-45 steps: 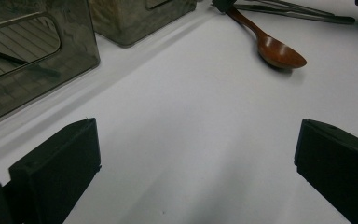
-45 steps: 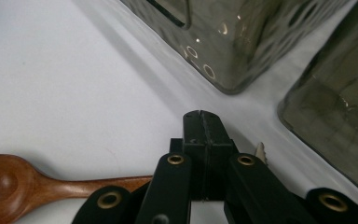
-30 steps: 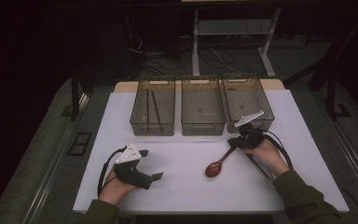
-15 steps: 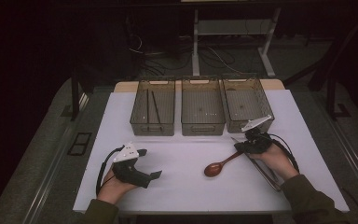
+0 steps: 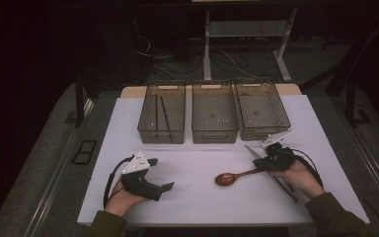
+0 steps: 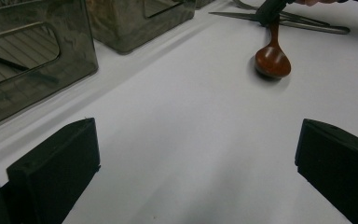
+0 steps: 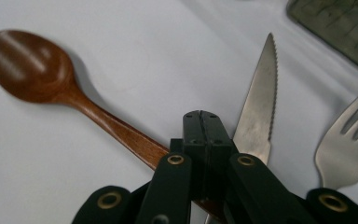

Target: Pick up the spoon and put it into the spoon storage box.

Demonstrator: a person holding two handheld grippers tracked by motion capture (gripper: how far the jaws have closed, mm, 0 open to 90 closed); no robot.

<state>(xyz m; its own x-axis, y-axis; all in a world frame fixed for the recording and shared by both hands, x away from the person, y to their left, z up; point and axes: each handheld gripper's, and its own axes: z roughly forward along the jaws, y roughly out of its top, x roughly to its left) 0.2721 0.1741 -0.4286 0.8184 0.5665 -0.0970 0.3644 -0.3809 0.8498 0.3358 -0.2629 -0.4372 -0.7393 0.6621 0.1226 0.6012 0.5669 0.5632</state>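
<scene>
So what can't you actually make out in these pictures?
- Whether the right hand-held gripper actually clamps the wooden spoon: right gripper view, its shut jaws cover the handle.
- The knife handle and fork handle: same view, hidden by the gripper or cut off by the edges.
- The dark sticks in the left bin: high view, too small and dim to identify.

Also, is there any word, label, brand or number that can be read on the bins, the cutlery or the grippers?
None: no readable text on the three bins, the wooden spoon, the knife, the fork, the left gripper or the right gripper.
</scene>
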